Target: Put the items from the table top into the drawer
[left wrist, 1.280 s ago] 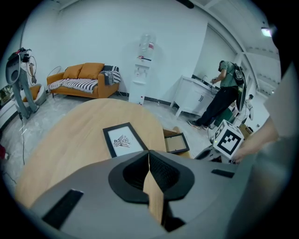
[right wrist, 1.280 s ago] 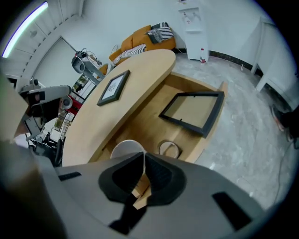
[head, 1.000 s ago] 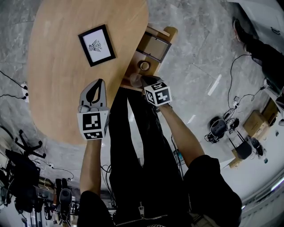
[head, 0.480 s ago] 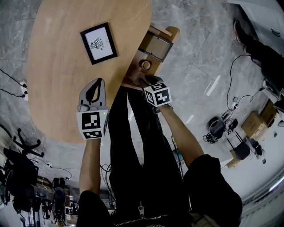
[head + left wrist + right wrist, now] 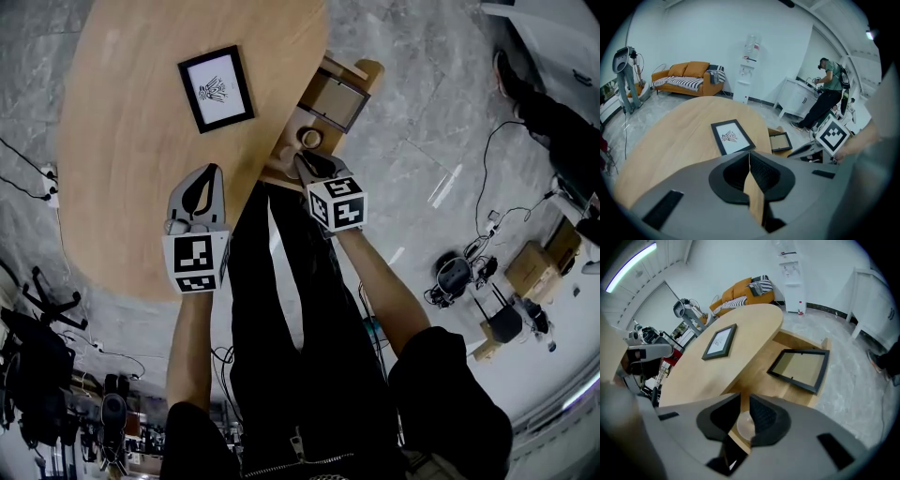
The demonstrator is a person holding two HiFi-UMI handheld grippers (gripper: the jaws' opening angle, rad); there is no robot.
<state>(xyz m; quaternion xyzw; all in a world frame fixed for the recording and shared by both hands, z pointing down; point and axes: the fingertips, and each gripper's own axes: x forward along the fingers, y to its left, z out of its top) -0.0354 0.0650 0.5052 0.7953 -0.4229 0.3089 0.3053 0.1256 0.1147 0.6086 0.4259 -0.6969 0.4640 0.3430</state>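
A black picture frame (image 5: 217,88) with a drawing lies flat on the oval wooden table (image 5: 131,169). At the table's right edge the open drawer (image 5: 361,67) holds a second frame (image 5: 330,98) and a pale tape roll (image 5: 308,138). My right gripper (image 5: 302,163) hovers just above that roll (image 5: 745,425), apart from it. Its jaws have just been closing and still show a gap with nothing between them. My left gripper (image 5: 208,174) rests over the table's near part, its pads (image 5: 759,171) meeting, holding nothing.
The person's legs in black trousers stand between the two grippers, under the table's near edge. Cables, boxes and small devices (image 5: 511,281) litter the floor to the right. Another person (image 5: 828,93) stands by a white cabinet; an orange sofa (image 5: 689,77) is at the back.
My right gripper has lifted slightly up and away from the drawer, while the tape roll stays lying in it. The left gripper has not moved.
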